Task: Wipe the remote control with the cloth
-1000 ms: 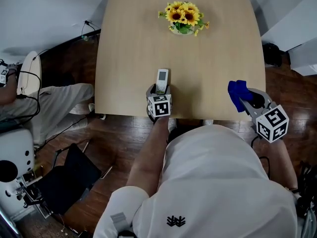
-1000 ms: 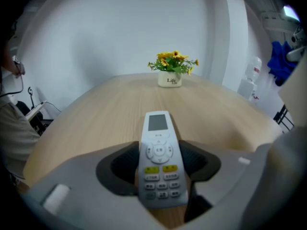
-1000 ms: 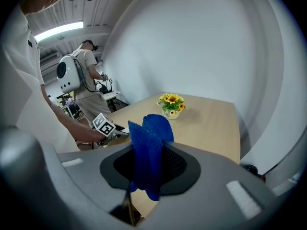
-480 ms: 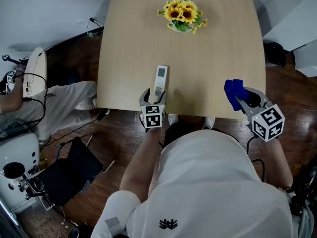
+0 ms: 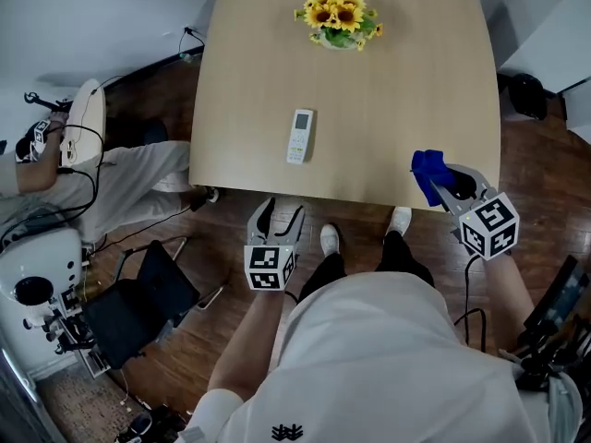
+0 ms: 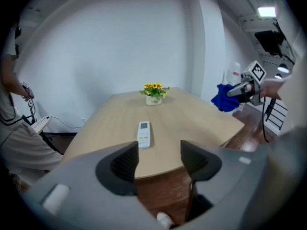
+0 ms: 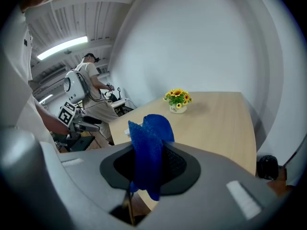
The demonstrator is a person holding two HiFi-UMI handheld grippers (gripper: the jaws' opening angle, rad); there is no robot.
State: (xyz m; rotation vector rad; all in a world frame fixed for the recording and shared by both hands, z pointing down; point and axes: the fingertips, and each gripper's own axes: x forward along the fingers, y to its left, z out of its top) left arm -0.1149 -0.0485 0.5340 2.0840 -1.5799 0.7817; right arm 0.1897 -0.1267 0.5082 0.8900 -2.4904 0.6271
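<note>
The slim white remote control (image 5: 300, 136) lies flat on the pale wooden table (image 5: 397, 90), near its front edge, with nothing touching it. The left gripper (image 5: 280, 215) hangs just off that edge, jaws spread and empty. The right gripper (image 5: 443, 183) is clamped on the crumpled blue cloth (image 5: 427, 172), well to the remote's right. The wiping contact apparently remains to be made.

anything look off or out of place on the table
Nothing stands out. The remote lies flat on the table near its front edge, the flowers stand upright at the far end, and nothing is spilled. The cloth is pinched in the right gripper; the left gripper is open and empty.
</note>
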